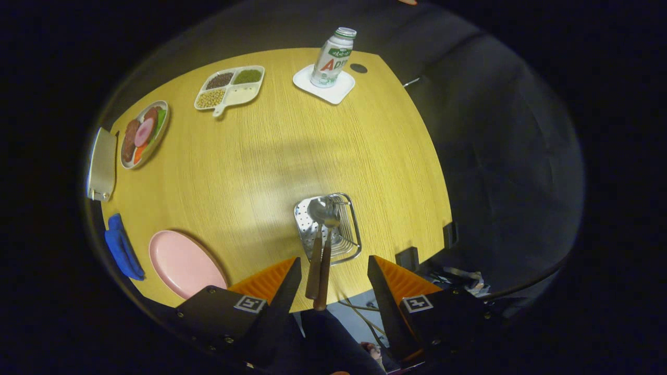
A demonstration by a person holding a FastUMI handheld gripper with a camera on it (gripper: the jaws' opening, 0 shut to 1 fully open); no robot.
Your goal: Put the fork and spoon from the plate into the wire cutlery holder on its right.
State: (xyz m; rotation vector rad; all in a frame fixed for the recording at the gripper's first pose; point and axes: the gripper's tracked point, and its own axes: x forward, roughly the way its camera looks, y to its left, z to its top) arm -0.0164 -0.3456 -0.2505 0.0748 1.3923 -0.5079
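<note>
My gripper (333, 273) hangs high above the near edge of the wooden table (271, 156), open, with nothing pressed between its fingers. Just ahead of the fingertips stands the wire cutlery holder (329, 229). The spoon (319, 229) and the fork (328, 250) stand in it, metal heads down in the holder, brown handles rising toward me between the fingers without touching them. The pink plate (182, 263) lies bare to the left of the holder, beside my left finger.
A blue cloth (122, 250) lies left of the pink plate. Farther off are a plate of food (143, 134), a divided tray of beans (229, 87), a bottle (333, 57) on a white coaster (323, 86) and a flat metal item (101, 164).
</note>
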